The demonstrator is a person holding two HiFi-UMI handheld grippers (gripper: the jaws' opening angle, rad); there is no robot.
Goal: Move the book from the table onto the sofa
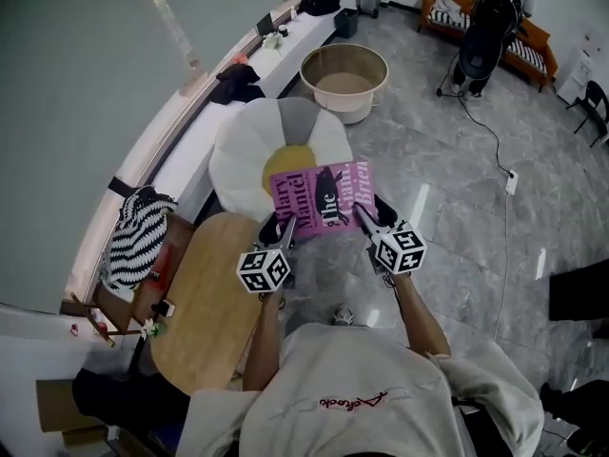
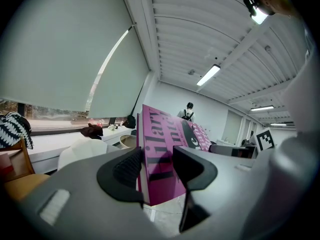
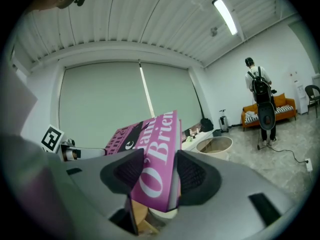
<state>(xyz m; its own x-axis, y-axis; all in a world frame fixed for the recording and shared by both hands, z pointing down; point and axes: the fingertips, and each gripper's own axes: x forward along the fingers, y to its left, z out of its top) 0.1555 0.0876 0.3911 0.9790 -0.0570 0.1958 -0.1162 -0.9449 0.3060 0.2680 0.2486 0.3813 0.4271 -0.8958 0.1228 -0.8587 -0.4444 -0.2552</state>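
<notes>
Book [image 1: 322, 198] hangs in the air, cover up, just past the round table [image 1: 205, 303] and over the near edge of a daisy-shaped cushion [image 1: 249, 150]. The left gripper [image 1: 285, 228] is clamped on its near left corner and the right gripper [image 1: 366, 215] on its near right corner, pads pressing both faces. It looks stiff and fairly light, with a glossy cover that could slip, so this two-corner hold seems sound. The table rim lies close at the left. Beyond the cushion stands a round tub [image 1: 344, 82]. Open floor spreads rightward, crossed by a cable [image 1: 500, 160], toward an orange sofa [image 1: 533, 41] where a person [image 3: 260, 91] stands
</notes>
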